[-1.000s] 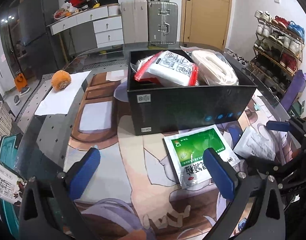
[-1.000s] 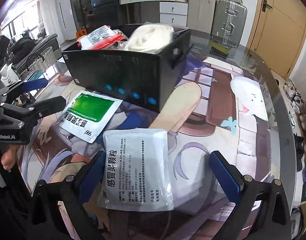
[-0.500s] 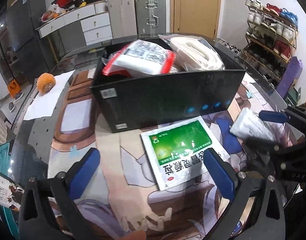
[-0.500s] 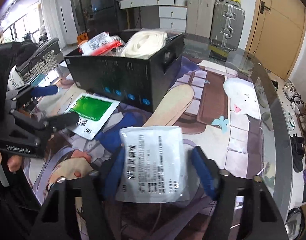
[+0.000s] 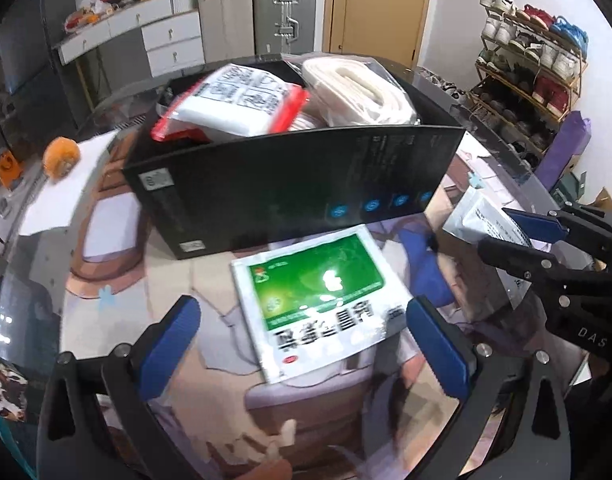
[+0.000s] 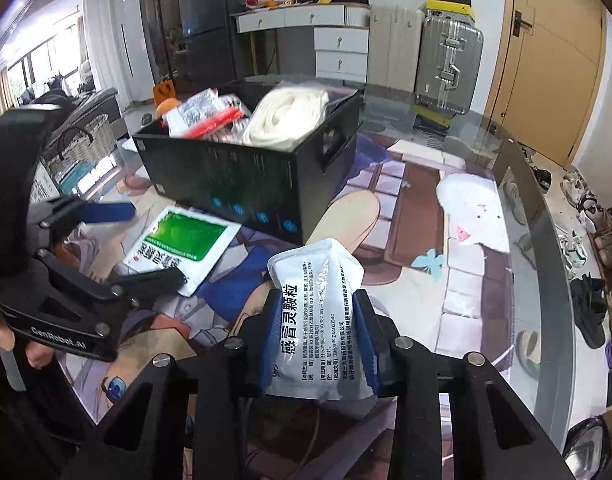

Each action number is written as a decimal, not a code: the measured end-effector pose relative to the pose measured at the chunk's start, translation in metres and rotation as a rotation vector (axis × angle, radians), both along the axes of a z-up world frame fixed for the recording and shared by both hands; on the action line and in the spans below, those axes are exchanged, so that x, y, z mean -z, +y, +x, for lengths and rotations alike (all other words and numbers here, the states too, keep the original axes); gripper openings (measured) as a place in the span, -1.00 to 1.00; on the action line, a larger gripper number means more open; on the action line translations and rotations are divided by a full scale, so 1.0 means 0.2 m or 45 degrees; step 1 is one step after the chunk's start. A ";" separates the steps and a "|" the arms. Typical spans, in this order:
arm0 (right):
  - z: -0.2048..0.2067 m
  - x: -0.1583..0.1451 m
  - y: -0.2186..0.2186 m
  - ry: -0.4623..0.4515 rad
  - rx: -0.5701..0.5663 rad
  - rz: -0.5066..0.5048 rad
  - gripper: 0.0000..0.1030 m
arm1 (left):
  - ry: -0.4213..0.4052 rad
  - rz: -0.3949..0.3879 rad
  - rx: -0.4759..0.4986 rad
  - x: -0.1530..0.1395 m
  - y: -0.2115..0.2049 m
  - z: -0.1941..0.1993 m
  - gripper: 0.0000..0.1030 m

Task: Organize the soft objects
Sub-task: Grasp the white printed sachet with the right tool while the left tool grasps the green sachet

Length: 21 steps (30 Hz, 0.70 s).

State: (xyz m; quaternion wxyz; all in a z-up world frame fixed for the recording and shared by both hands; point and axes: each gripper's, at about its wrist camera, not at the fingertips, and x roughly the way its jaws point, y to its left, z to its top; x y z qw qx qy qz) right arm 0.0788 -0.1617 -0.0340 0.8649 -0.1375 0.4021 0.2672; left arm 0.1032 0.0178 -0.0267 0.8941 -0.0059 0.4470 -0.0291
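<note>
My right gripper (image 6: 317, 332) is shut on a white medicine pouch (image 6: 319, 312) and holds it above the table, in front of the black box (image 6: 246, 176). The box holds a red-and-white pack (image 5: 234, 104) and a bagged white roll (image 5: 361, 92). A green-and-white pouch (image 5: 321, 304) lies flat on the table just before the box. My left gripper (image 5: 306, 340) is open, its fingers either side of the green pouch and above it. The right gripper with its pouch also shows in the left wrist view (image 5: 521, 240).
An orange fruit (image 5: 61, 157) sits on white paper at the far left of the glass table (image 6: 517, 216). A shoe rack (image 5: 533, 64) stands to the right; a suitcase (image 6: 447, 68) and a drawer cabinet stand behind. A wicker basket (image 6: 90, 144) is at left.
My right gripper has shut on the white pouch and lifted it off the table. My left gripper has moved closer over the green pouch and stays open.
</note>
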 end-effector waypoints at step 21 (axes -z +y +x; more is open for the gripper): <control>0.01 -0.05 -0.05 -0.016 0.040 0.041 -0.33 | 0.050 0.010 -0.049 0.05 -0.05 0.11 0.97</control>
